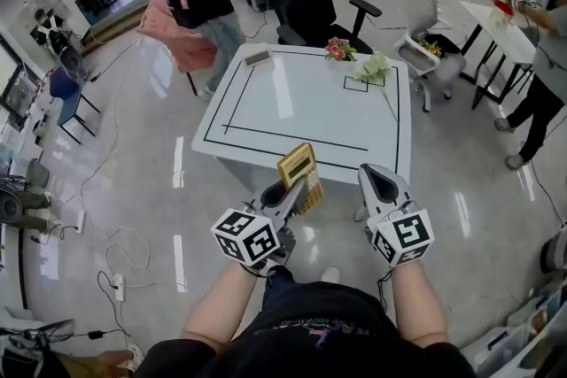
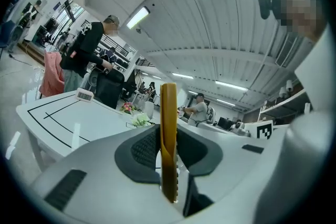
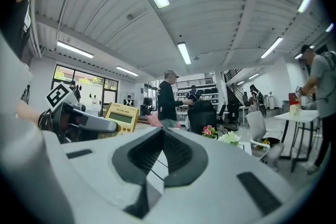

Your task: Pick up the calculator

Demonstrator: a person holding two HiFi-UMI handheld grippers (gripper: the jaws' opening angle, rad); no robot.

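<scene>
The left gripper [image 2: 168, 150] pinches the yellow calculator [image 2: 168, 113] edge-on, standing upright between its jaws, white table [image 2: 58, 113] behind it.

Calculator [image 2: 168, 128] edge-on in the left gripper view, keys and screen out of sight; lower end buried between the jaws of the left gripper [image 1: 292, 190]. Person [image 1: 542, 75] cropped by the right edge. Small display [image 1: 257, 57] on the table [image 1: 292, 102] too small to read.
</scene>
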